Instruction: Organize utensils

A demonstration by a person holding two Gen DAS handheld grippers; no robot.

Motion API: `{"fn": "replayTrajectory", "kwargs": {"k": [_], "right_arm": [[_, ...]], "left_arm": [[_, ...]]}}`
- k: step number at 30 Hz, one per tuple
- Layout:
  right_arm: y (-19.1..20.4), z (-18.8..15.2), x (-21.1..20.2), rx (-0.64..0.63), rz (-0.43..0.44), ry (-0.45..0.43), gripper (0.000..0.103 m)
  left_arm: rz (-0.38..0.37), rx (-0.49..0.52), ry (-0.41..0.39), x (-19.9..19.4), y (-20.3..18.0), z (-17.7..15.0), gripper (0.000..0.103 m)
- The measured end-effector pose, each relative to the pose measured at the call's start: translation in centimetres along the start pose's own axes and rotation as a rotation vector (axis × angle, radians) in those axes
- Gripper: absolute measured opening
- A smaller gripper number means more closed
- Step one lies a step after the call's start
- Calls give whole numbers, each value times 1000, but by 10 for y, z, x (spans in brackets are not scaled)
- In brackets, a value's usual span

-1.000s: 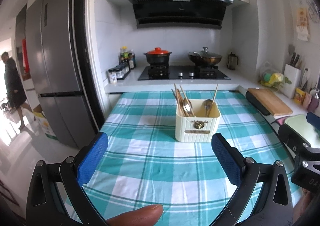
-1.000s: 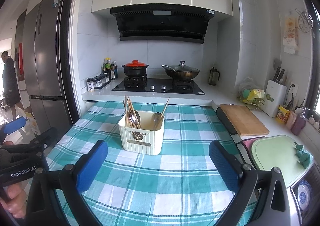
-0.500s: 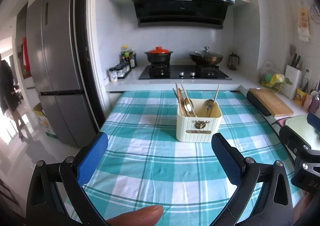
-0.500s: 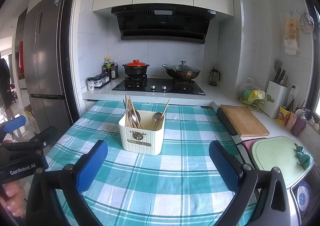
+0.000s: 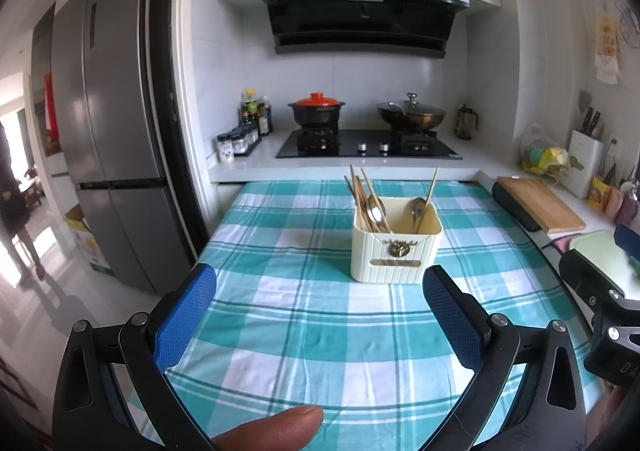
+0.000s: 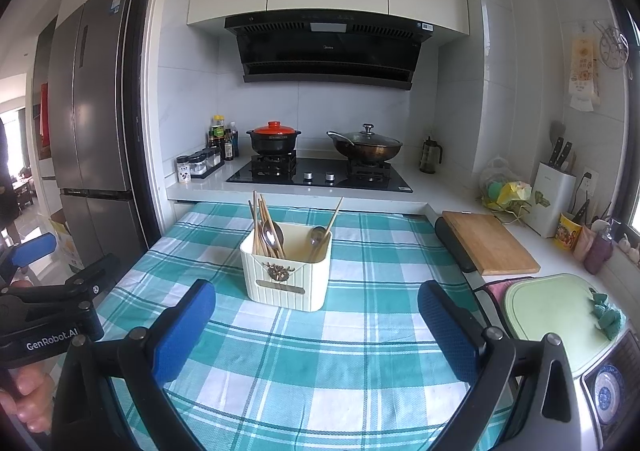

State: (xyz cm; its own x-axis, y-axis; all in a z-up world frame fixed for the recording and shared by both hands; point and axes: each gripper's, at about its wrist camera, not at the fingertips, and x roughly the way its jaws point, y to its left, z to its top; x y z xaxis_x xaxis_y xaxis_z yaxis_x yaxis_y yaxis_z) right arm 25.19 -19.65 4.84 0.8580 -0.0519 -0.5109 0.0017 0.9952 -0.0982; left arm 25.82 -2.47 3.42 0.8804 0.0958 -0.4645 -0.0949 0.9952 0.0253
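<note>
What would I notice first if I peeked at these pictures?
Probably the cream utensil holder in the middle of the teal checked tablecloth, with chopsticks and spoons poking out. Behind it on the stove sits a black pot with a bright red lid.

Bare checked cloth is left on every side of the cream utensil holder (image 6: 286,275), which stands alone as the one obstacle on the worktop (image 6: 360,363). Entry from above is narrowed by chopsticks (image 6: 264,225) and spoons (image 6: 316,237) projecting past its rim. The right edge is lined by a cutting board (image 6: 490,243).
</note>
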Motion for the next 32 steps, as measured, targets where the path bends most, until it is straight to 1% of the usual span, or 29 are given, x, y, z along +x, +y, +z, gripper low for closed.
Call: {"fn": "replayTrajectory", "kwargs": {"k": [23, 30, 32], "right_arm": [[0, -2, -1, 0, -3, 2, 103], [-3, -2, -1, 1, -4, 4, 103], [-7, -2, 0, 4, -6, 9, 103]], "left_arm": [[-9, 0, 3, 0, -4, 0, 103], [-33, -19, 3, 1, -4, 1, 103], [-30, -4, 9, 5, -6, 0, 103]]}}
